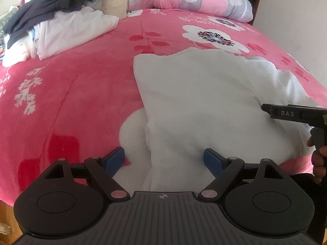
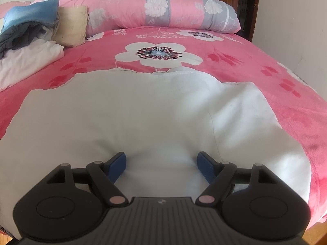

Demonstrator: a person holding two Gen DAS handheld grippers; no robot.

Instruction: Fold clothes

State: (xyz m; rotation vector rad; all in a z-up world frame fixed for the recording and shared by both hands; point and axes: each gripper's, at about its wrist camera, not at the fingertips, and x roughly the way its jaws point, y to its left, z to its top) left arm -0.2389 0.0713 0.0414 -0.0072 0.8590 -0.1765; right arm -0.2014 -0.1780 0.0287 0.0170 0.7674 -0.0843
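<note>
both grippers sit low at the near edge of the bed (image 2: 255,61), and the white garment (image 2: 143,112) lies spread flat right ahead of them on the pink floral blanket (image 1: 71,102). its long axis seems to run away from the near edge toward the rolled quilt (image 2: 163,10) at the far end. the left gripper (image 1: 164,159) is released, jaws wide, straddling the garment's left border near the hem corner, one blue pad over blanket, the other over cloth, nothing pinched. the right gripper (image 2: 161,162) is released too, jaws wide over the near hem, cloth between the pads but not squeezed; in the left view its black body (image 1: 294,115) pokes in from the right with the person's hand (image 1: 318,161) on the handle. so each takes its own near corner, left on the left border, right further toward the right border. the likely fold goes forward, away from the near edge, and there's bare blanket beyond the far hem. the pile of clothes (image 1: 51,26) sits well apart at far left, out of the way.
</note>
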